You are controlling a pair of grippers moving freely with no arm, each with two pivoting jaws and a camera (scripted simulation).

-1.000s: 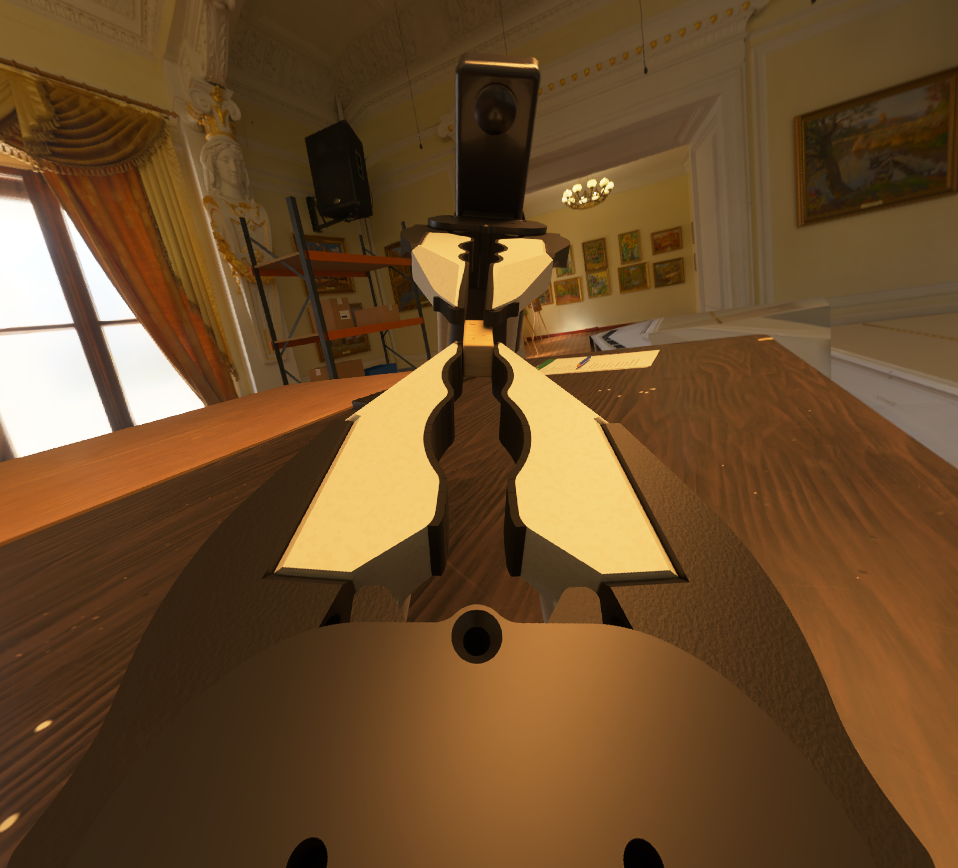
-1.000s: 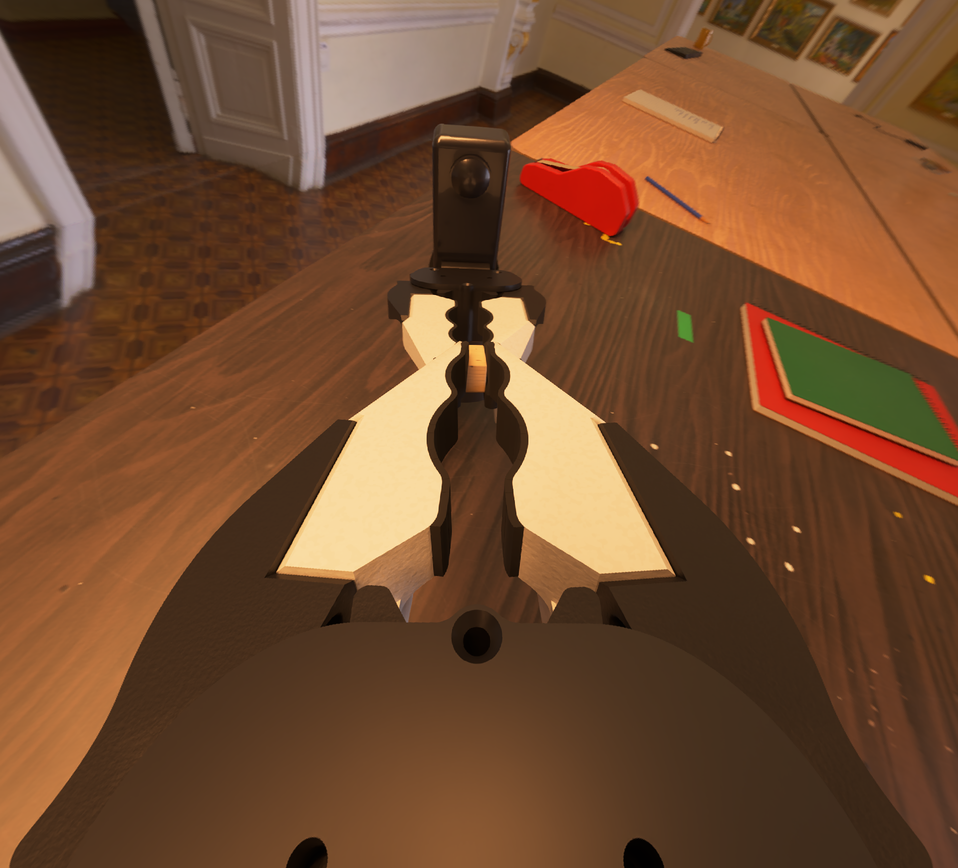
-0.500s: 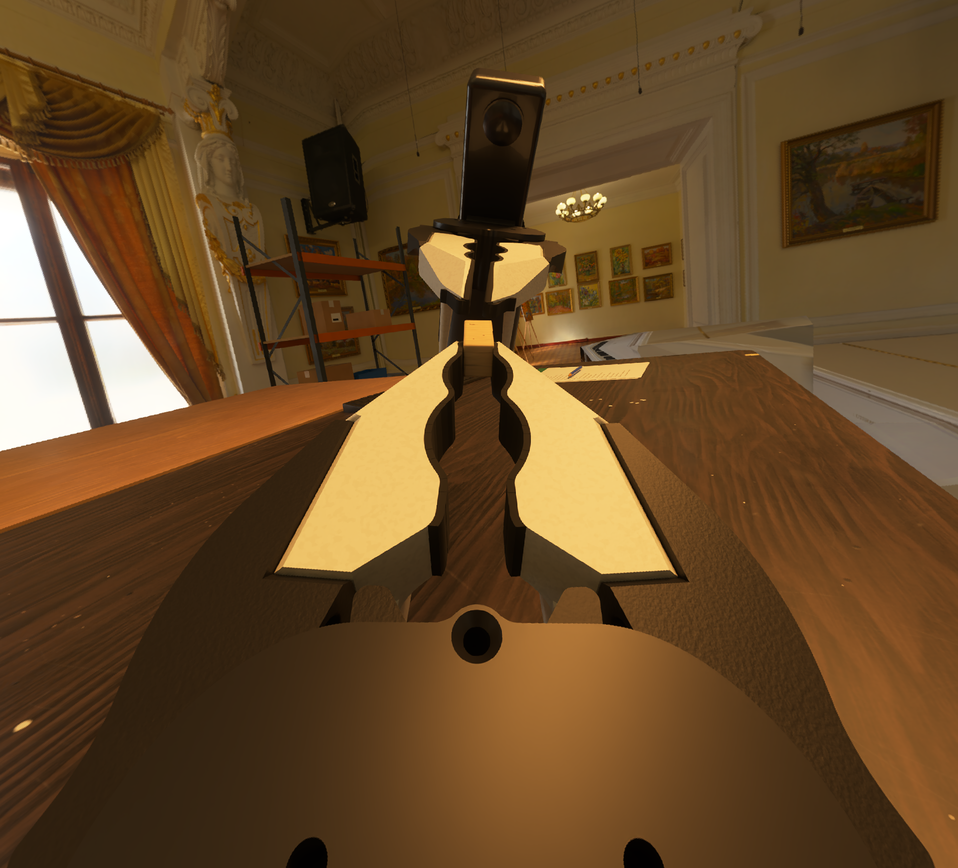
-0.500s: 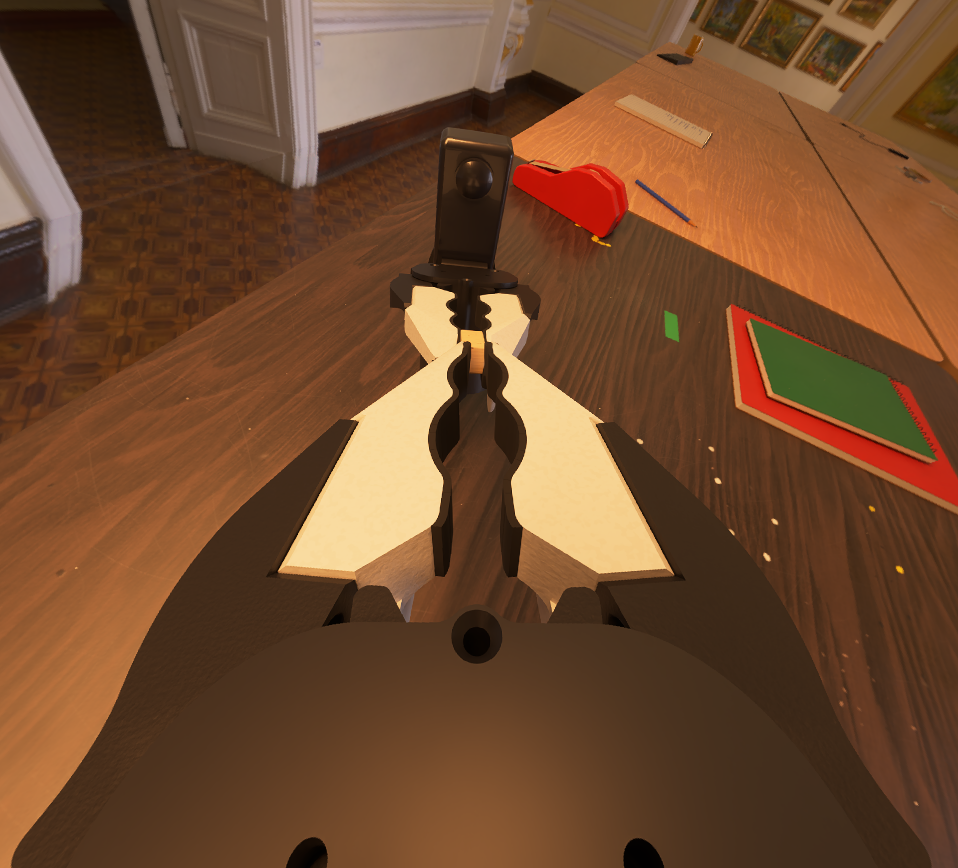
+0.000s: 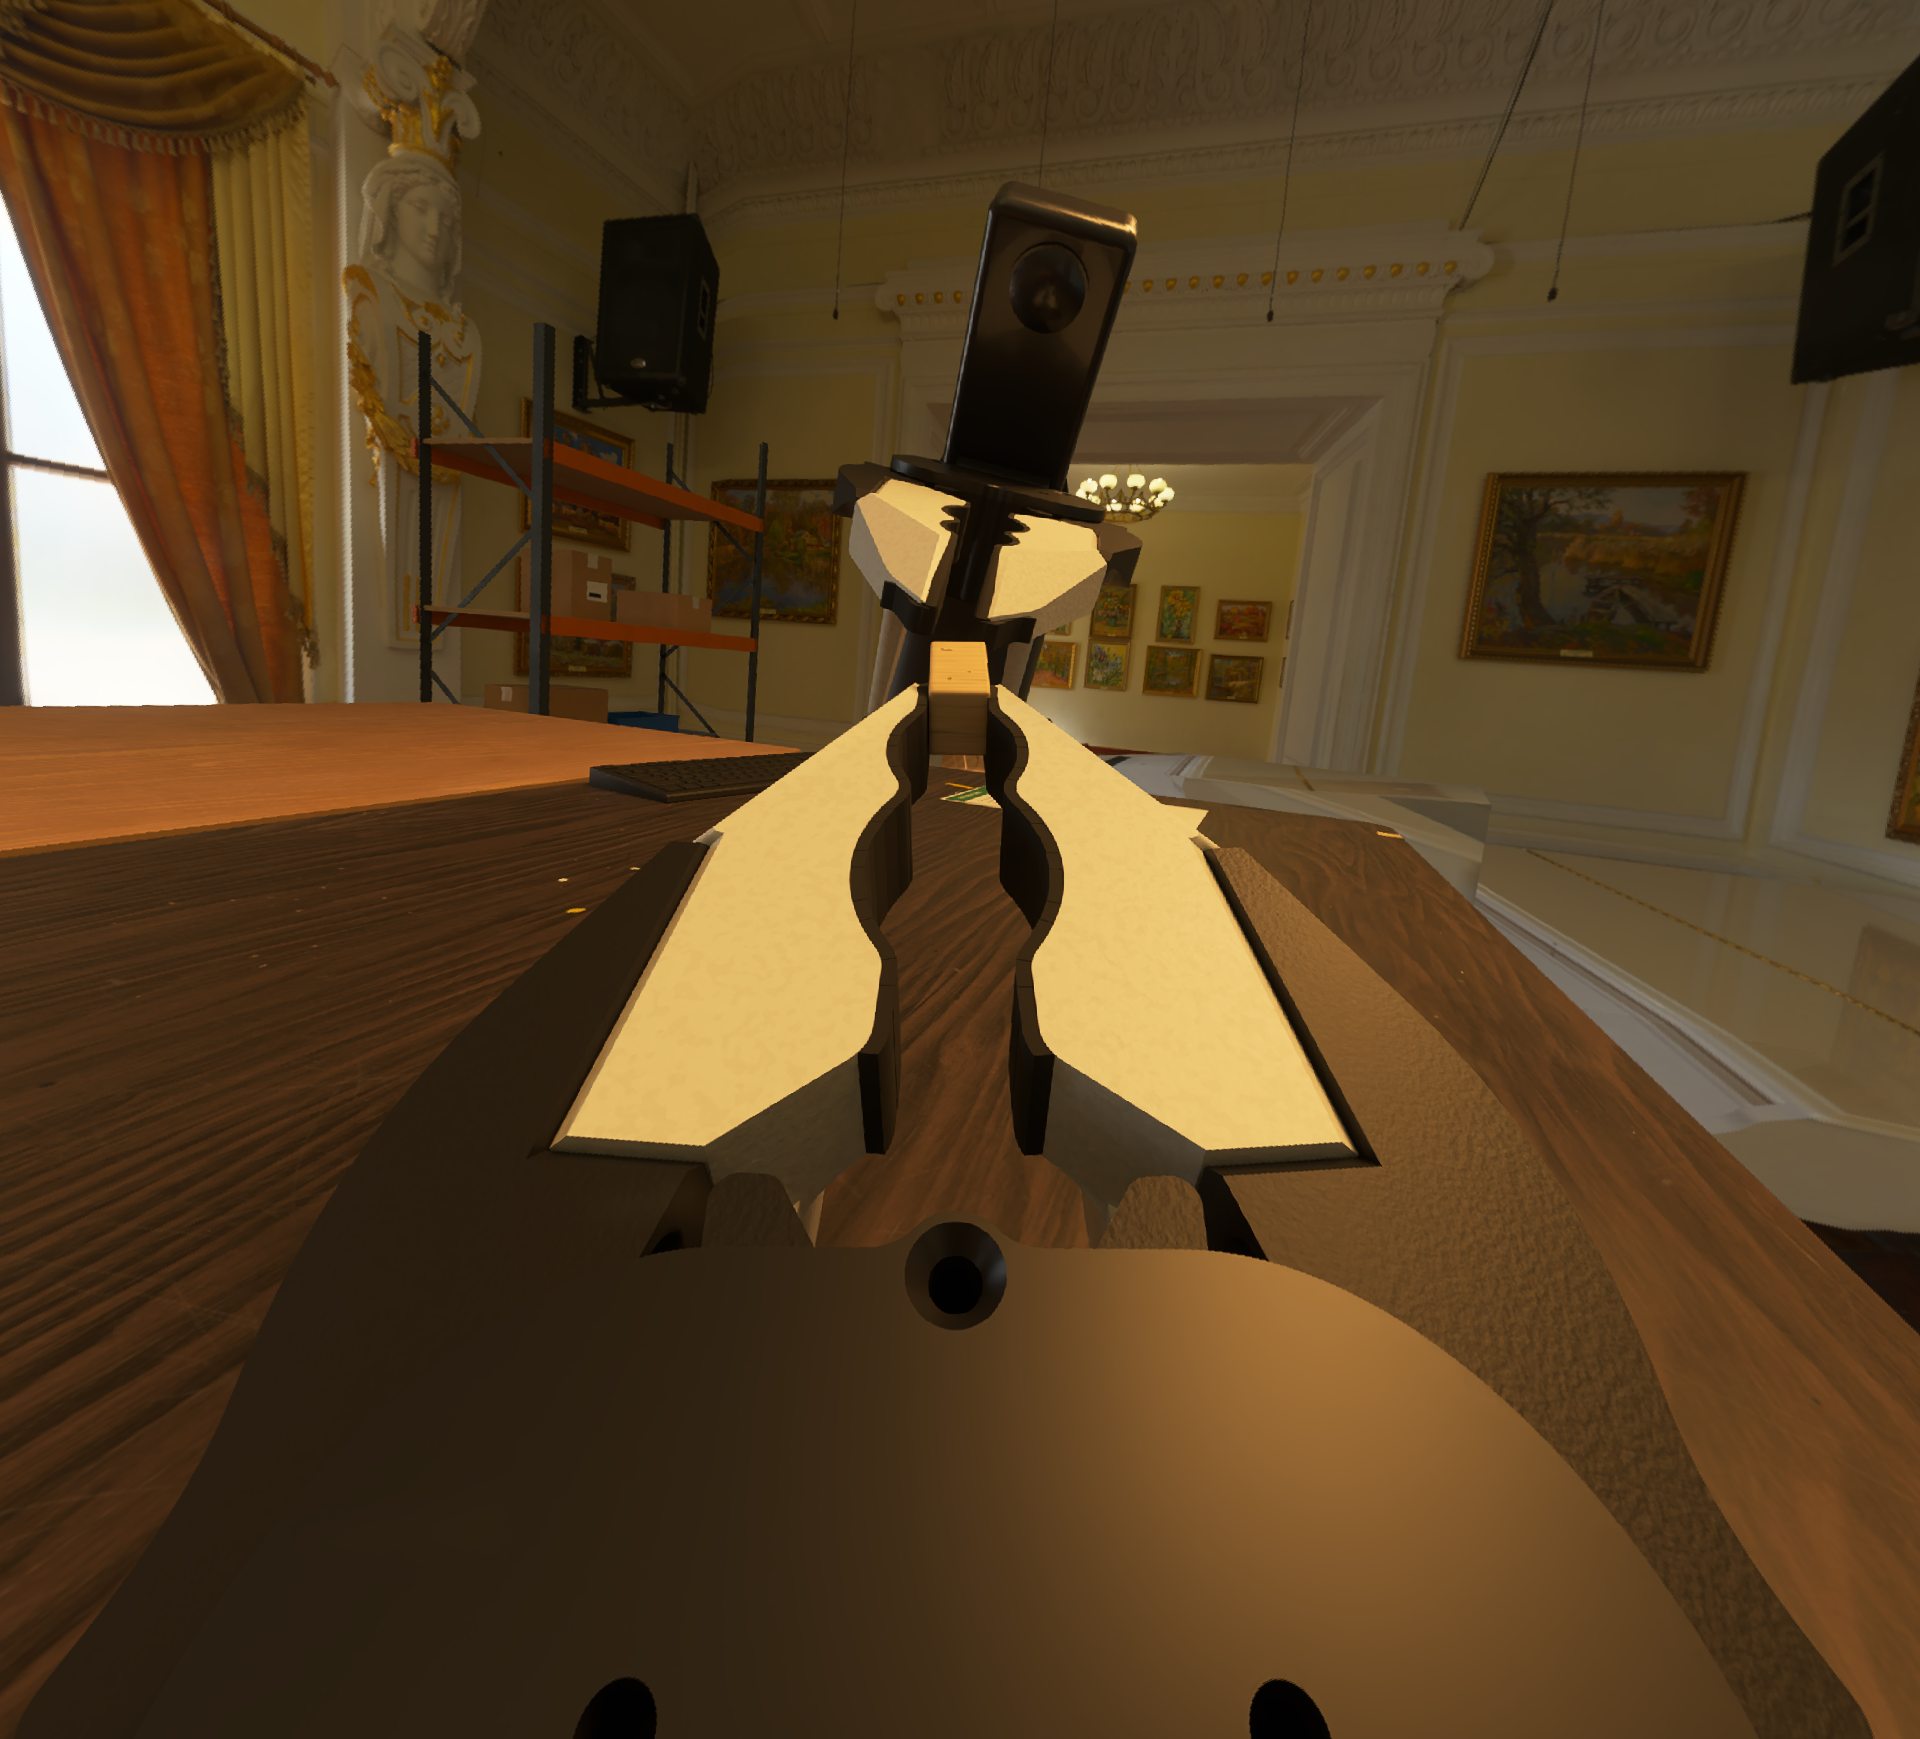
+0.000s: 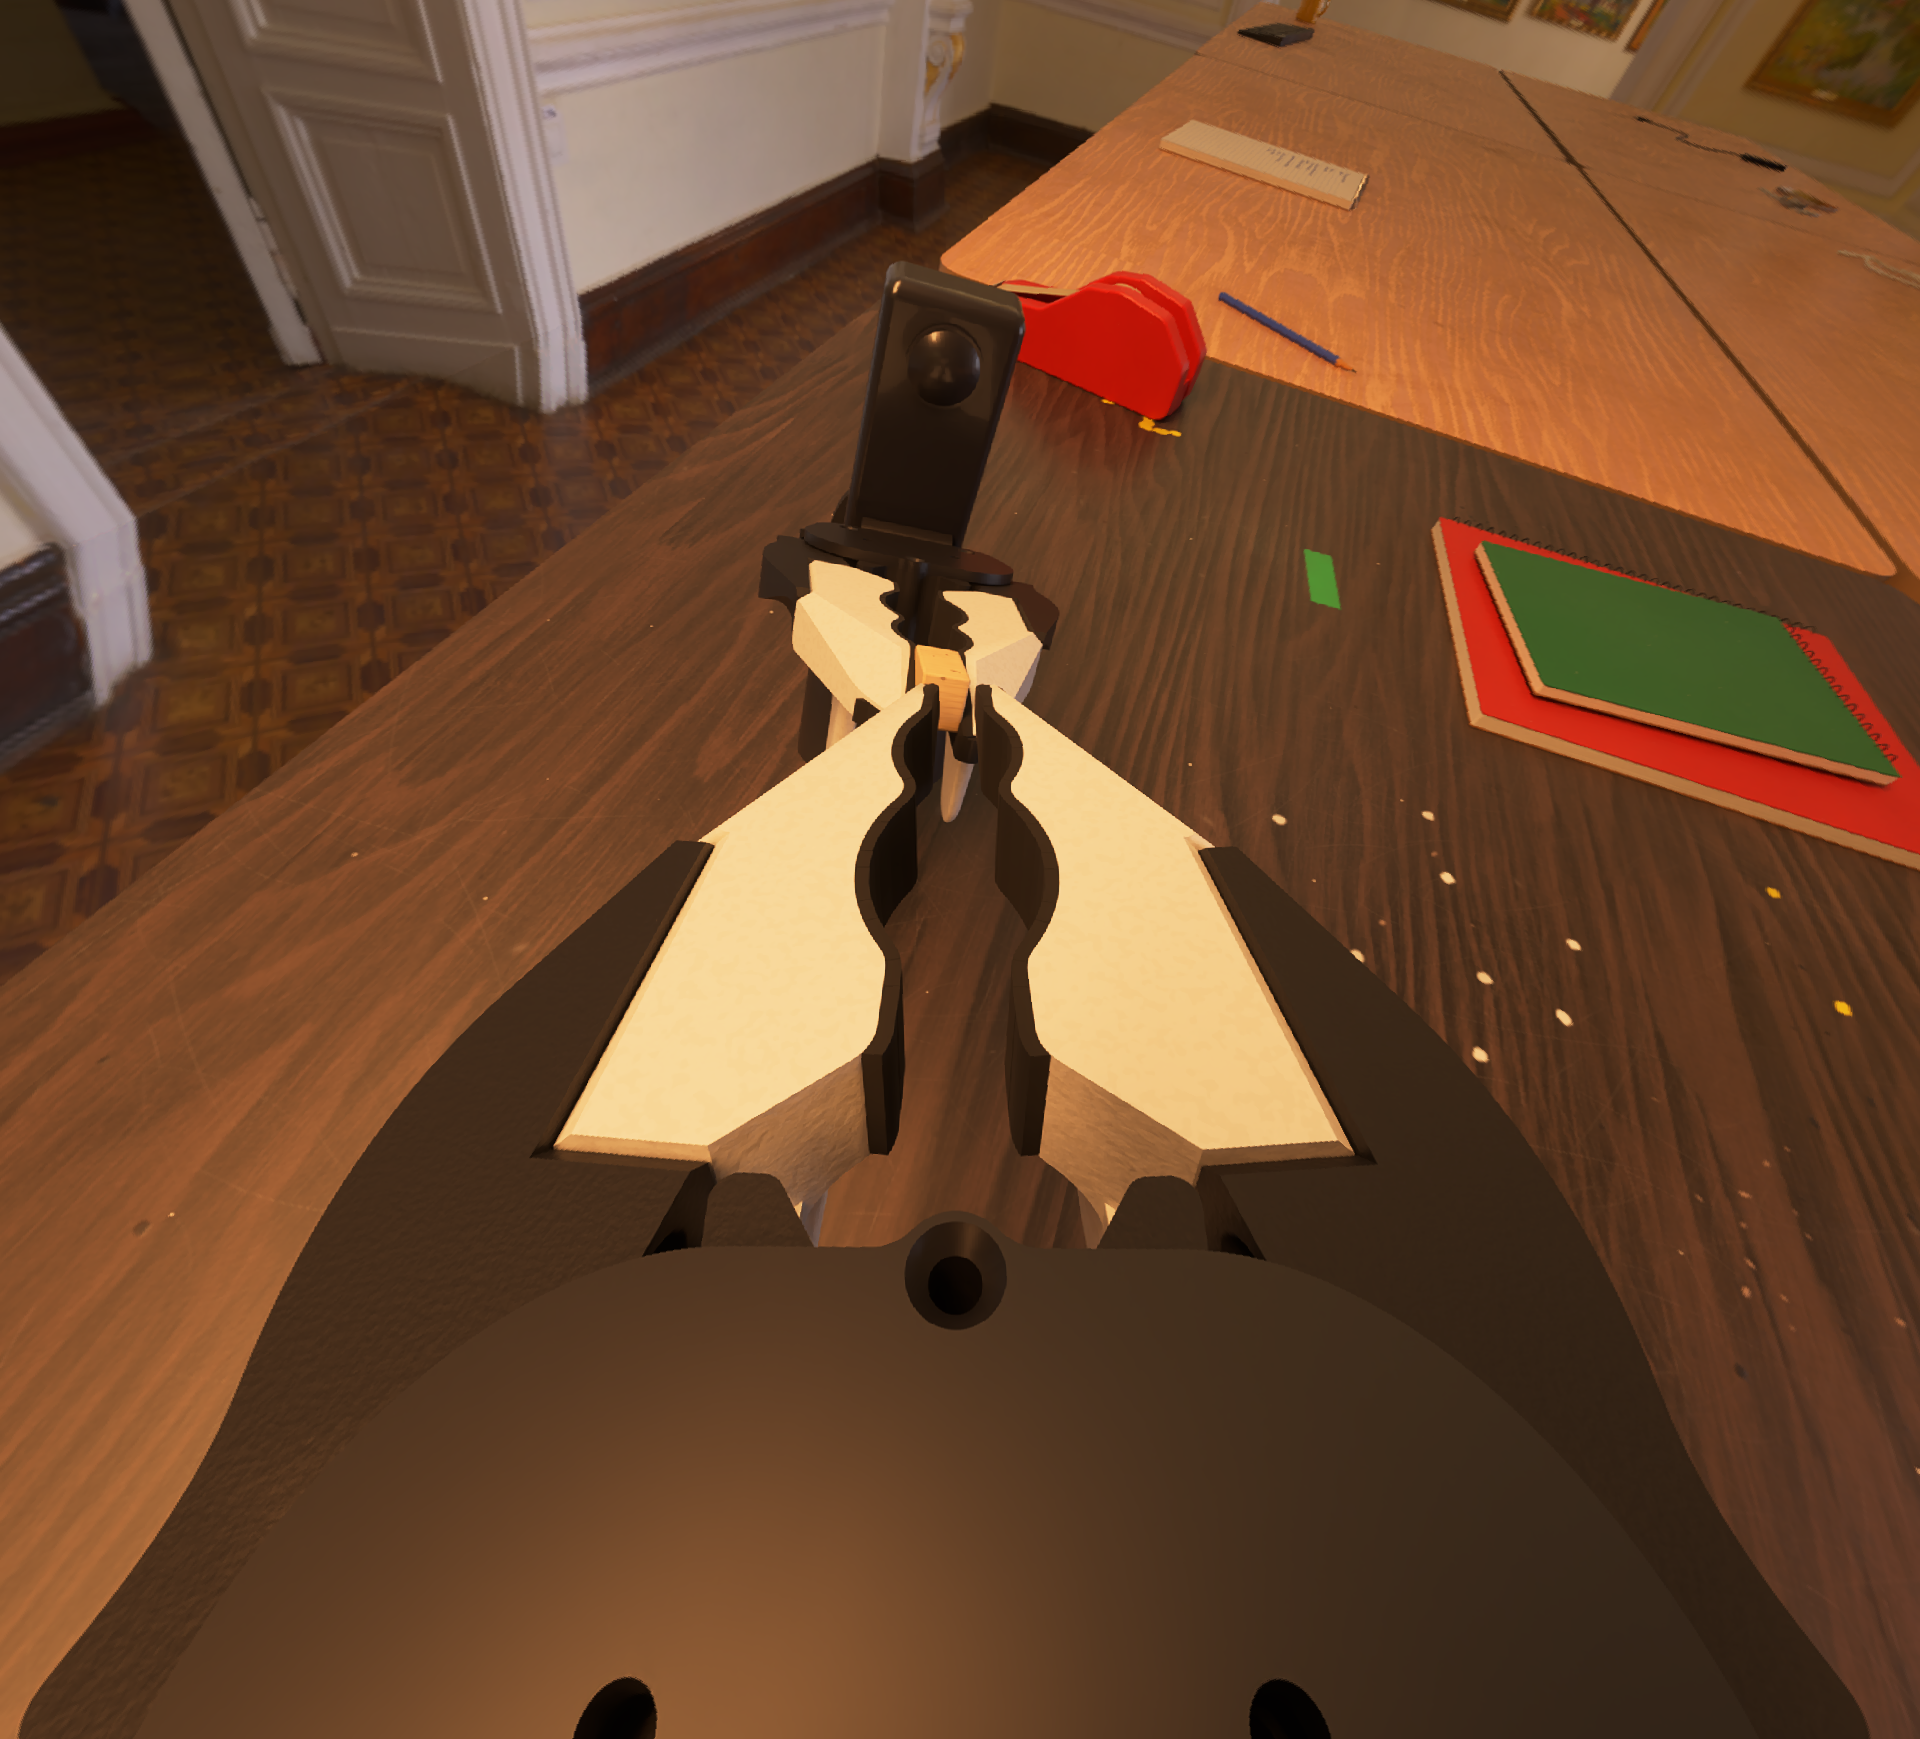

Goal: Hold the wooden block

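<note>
1. Since a second ago both of my grippers have risen off the dark wooden table (image 5: 312, 1014): in the left wrist view the tabletop now sits lower and more ceiling shows, and in the right wrist view the red tape dispenser (image 6: 1117, 339) and the notebooks have slid toward me.
2. My left gripper (image 5: 958, 702) points level across the room, its jaws clenched on the near end of the wooden block (image 5: 958, 692).
3. My right gripper (image 6: 951, 702) tilts downward at the table, its jaws gripping the opposite end of the wooden block (image 6: 943, 676), so the two grippers face each other tip to tip.
4. The block hangs in the air between the two pairs of fingertips, clear of the table.
5. In each view the opposing gripper shows beyond the block, its black camera mount leaning slightly to the right.
6. On the table, to the right in the right wrist view, a green notebook (image 6: 1662, 661) lies on a red one (image 6: 1507, 713), with a small green tag (image 6: 1321, 577) nearby.
7. Beyond the dispenser, a lighter table (image 6: 1455, 287) carries a blue pencil (image 6: 1283, 330).
8. The left wrist view shows an ornate yellow hall: orange shelving (image 5: 582, 546), a wall speaker (image 5: 657, 313), curtains (image 5: 156, 339) and framed paintings.
</note>
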